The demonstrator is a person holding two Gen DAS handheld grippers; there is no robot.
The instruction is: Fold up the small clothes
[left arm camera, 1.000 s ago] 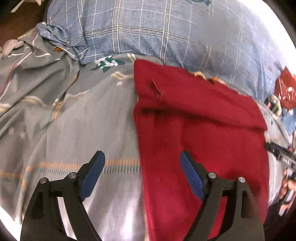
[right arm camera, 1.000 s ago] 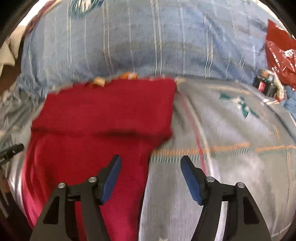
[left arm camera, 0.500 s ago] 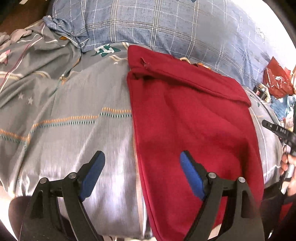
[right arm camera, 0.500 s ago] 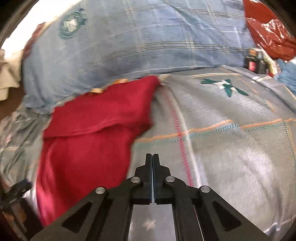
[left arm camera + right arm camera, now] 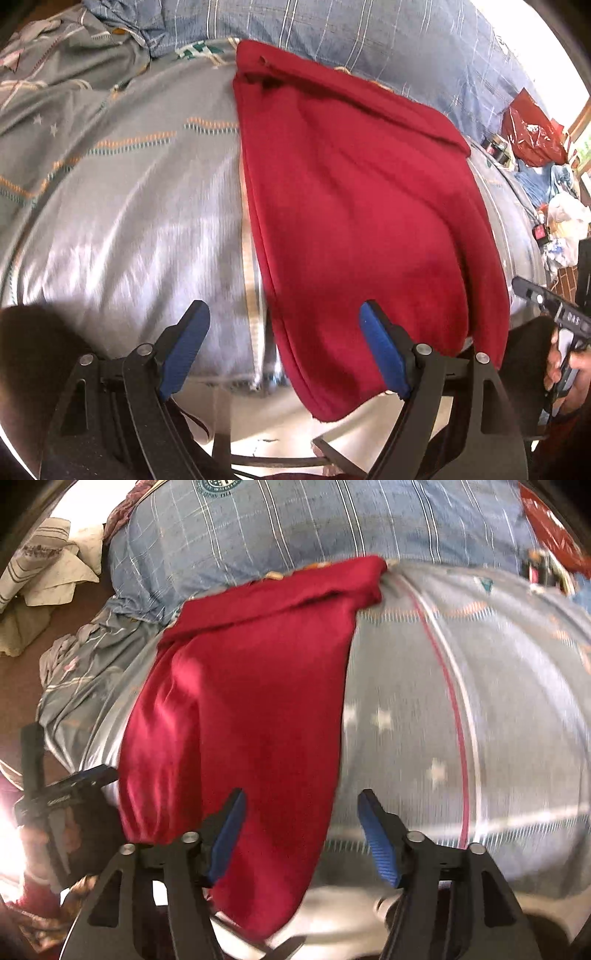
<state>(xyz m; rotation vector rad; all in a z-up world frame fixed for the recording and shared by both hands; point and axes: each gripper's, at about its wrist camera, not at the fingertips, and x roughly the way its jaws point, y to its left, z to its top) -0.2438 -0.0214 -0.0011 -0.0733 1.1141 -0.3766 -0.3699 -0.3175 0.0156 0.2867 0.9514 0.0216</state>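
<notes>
A red garment point(image 5: 354, 206) lies flat on the grey patterned bedsheet point(image 5: 122, 206), its far end folded over and its near end hanging over the bed's front edge. It also shows in the right wrist view point(image 5: 240, 709). My left gripper point(image 5: 284, 347) is open and empty, straddling the garment's near left edge. My right gripper point(image 5: 299, 830) is open and empty, straddling the garment's near right edge. The right gripper shows at the right of the left wrist view point(image 5: 546, 306), and the left gripper at the left of the right wrist view point(image 5: 62, 794).
A blue plaid pillow point(image 5: 332, 33) lies behind the garment. A crumpled grey blanket point(image 5: 55, 74) is at the far left. A red plastic bag point(image 5: 532, 133) and small clutter sit at the far right. White cloths point(image 5: 48, 572) lie on the floor.
Both grippers have pulled back toward the bed's near edge. The right gripper was shut half a second ago and is open now. The left gripper stayed open.
</notes>
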